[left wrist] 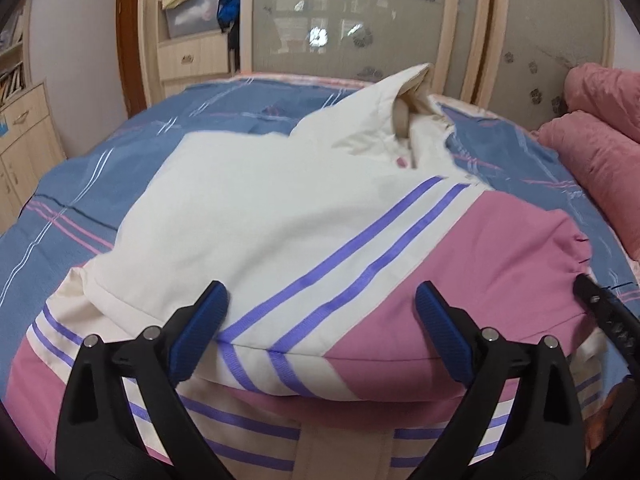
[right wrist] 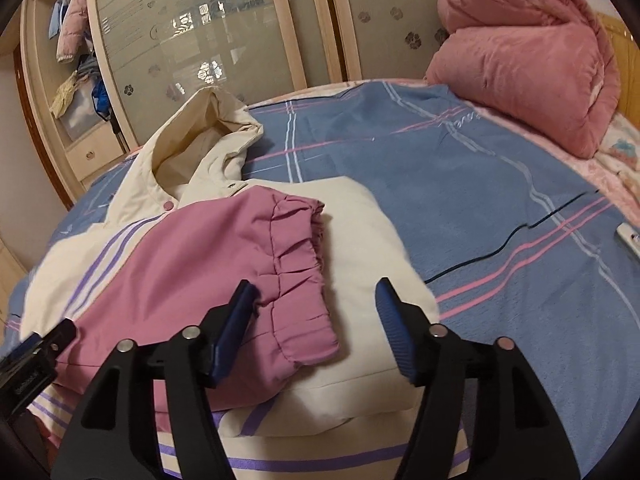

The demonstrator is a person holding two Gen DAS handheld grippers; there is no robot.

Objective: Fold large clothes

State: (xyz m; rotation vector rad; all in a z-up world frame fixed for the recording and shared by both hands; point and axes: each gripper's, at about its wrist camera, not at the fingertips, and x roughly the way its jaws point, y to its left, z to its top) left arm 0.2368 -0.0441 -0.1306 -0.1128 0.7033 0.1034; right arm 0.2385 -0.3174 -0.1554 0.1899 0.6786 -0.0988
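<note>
While both grippers hover with their jaws spread and nothing between them, the jacket (left wrist: 256, 216) lies partly folded on the bed (right wrist: 500, 200), filling the centre and lower half of both views. The left gripper (left wrist: 320, 328) sits low in its frame over the folded edge with the purple stripes; the right gripper (right wrist: 316, 320) sits low in its frame just over the gathered pink cuff (right wrist: 296, 272) of the sleeve laid across the cream body. The hood (right wrist: 208, 132) stands puffed up at the upper left of the right view. The padding looks springy, so I judge the folds may spring open if released; the sleeve could slide off the slick cream panel toward the right, and the upright hood may bunch up any further fold
</note>
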